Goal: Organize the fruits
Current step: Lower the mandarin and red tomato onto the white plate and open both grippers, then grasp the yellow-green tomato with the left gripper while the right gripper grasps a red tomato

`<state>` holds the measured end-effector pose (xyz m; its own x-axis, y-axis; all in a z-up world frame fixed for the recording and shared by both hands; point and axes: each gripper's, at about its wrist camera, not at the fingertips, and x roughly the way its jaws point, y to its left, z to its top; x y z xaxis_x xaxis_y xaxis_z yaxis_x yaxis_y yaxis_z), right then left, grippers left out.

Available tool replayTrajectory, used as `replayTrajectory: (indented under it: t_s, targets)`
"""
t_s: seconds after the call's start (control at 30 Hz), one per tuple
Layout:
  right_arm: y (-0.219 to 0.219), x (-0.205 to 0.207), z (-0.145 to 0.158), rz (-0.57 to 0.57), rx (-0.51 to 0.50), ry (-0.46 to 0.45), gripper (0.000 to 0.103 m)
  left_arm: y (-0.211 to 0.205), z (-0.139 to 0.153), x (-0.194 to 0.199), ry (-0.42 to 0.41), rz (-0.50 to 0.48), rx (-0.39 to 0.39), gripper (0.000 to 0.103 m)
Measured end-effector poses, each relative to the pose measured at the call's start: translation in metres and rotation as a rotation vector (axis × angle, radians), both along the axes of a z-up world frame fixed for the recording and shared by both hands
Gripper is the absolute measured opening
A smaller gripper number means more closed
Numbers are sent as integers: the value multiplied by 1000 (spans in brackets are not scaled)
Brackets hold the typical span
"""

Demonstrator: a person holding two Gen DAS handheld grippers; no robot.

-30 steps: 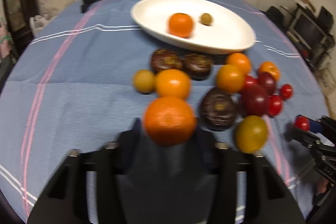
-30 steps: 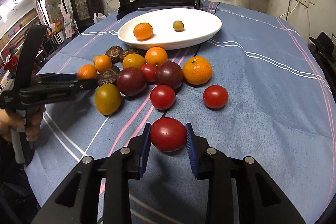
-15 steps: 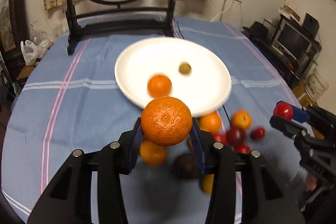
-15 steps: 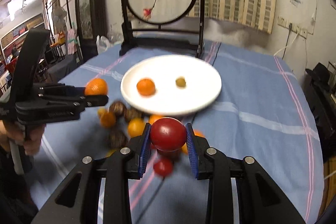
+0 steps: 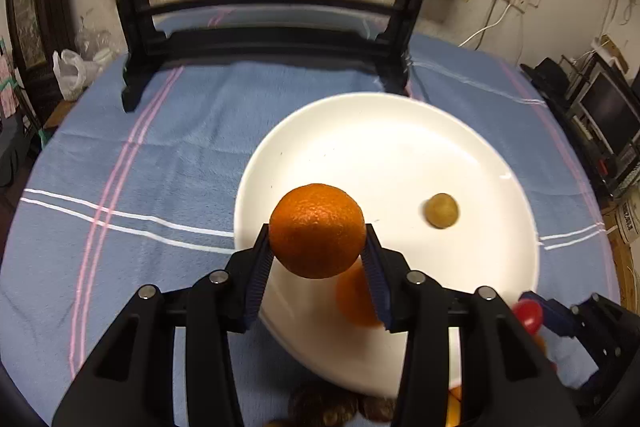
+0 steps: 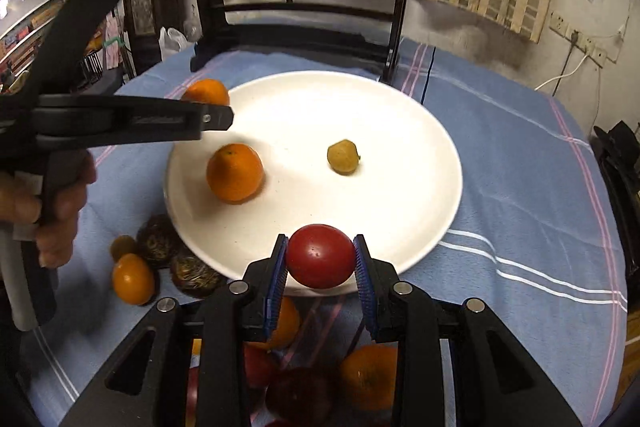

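Both hand-held grippers have carried their fruit in over the white plate (image 6: 420,131) on the table (image 6: 520,163) | left hand-held gripper (image 5: 318,259) pinches orange (image 5: 317,230) above plate's near-left part, likely for release | right hand-held gripper (image 6: 320,263) pinches red tomato (image 6: 320,255) at plate's near rim | loose fruit waits off-plate.

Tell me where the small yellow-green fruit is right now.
The small yellow-green fruit lies on the white plate, right of the loose orange in the right wrist view, apart from it and beyond the held red tomato.
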<state>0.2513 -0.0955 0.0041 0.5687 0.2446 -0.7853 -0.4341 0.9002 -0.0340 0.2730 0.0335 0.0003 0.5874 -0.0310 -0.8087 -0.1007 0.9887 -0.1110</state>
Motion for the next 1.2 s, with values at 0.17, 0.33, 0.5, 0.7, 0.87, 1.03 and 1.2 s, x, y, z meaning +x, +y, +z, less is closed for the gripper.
replayTrajectory:
  t_s: [0.17, 0.33, 0.5, 0.7, 0.87, 1.03, 1.2]
  targets:
    - [-1, 7, -6, -12, 11, 21, 45, -3, -11, 6, 7, 10, 7, 64]
    - [-11, -11, 3, -20, 52, 2, 47, -11, 11, -19, -73, -11, 43, 80]
    - [-40, -38, 15, -62, 103, -22, 57, -19, 25, -64, -108, -30, 36, 85]
    - [-68, -64, 18, -99, 121, -29, 59, -42, 16, -120, -89, -101, 36, 86]
    - [-90, -73, 17, -137, 159, -42, 60, -55, 6, -163, -67, -120, -3, 86]
    - [-114, -71, 4, -185, 230, -17, 61, -73, -16, -193, -14, -133, -5, 86]
    - [-114, -77, 9, -176, 182, -72, 61, -87, -32, -210, 27, -147, 1, 86]
